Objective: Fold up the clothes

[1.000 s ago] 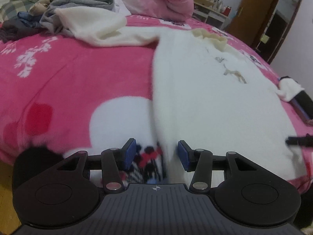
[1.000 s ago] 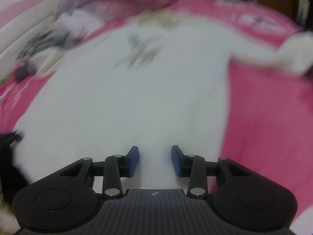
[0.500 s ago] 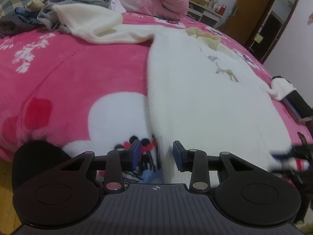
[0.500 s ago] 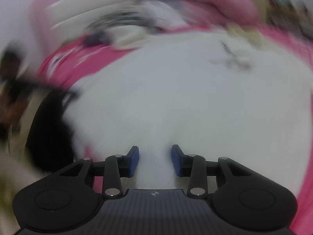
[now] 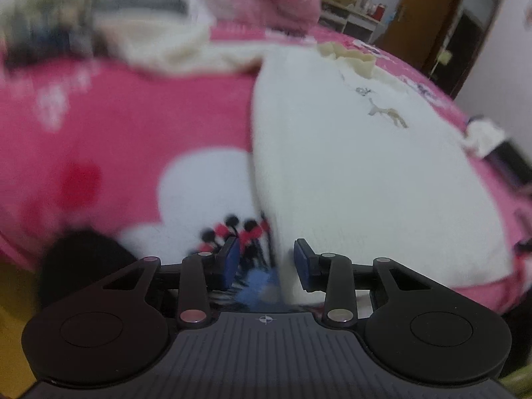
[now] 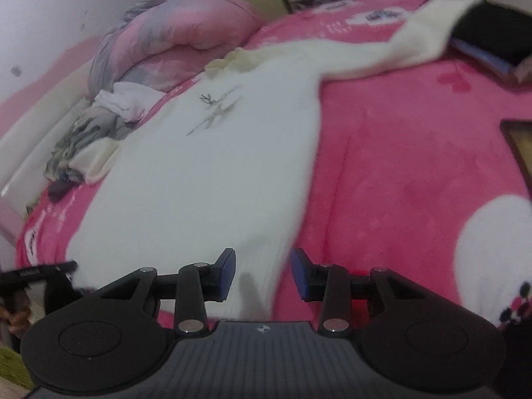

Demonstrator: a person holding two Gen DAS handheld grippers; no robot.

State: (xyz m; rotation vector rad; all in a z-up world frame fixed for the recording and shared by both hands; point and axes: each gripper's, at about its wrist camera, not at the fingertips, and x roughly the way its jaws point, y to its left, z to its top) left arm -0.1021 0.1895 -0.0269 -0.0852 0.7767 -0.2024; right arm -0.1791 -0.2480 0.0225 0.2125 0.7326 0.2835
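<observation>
Left tool [image 5: 266, 264] apart, low at white sweater [image 5: 349, 166] hem | right tool [image 6: 262, 274] apart, same hem

Pink blanket [image 6: 399, 153] w/ white patches covers the bed. Pink duvet [image 6: 173, 33] bunched at far end, near a shelf [image 5: 349, 16] w/ small items. Brown door [image 5: 432, 16] at room's right. Dark flat object [image 6: 492, 30] on blanket's far right edge.

Bed: pink fleece blanket [image 6: 399, 153] with white patches
Door: brown wooden door [image 5: 419, 16], far right
Wall: pale wall [image 6: 50, 10]
Shelf: white shelf [image 5: 352, 16] beside the door
</observation>
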